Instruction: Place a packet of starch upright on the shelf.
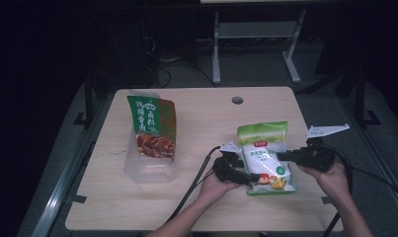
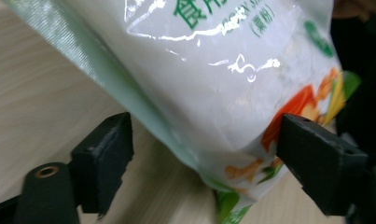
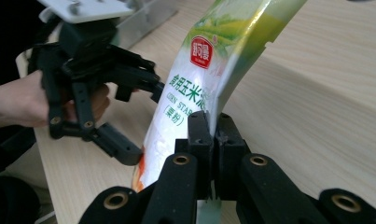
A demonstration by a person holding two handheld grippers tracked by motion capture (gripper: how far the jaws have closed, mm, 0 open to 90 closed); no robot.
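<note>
A white and green bag of corn starch (image 1: 264,158) is lifted off the wooden table (image 1: 201,123) at the front right, upright and leaning. My right gripper (image 1: 284,157) is shut on its right side seam; in the right gripper view the jaws (image 3: 212,135) pinch that thin edge of the bag (image 3: 195,93). My left gripper (image 1: 242,174) stands open around the bag's lower left corner. In the left gripper view the bag (image 2: 223,70) hangs between the wide jaws (image 2: 204,135): the left one is clear of it and the right one is at its printed corner.
A clear plastic tub (image 1: 149,170) sits at the table's left, with a green and brown snack bag (image 1: 152,126) standing in it. A round cable hole (image 1: 237,100) is near the far edge. Cables trail from both grippers toward the front edge.
</note>
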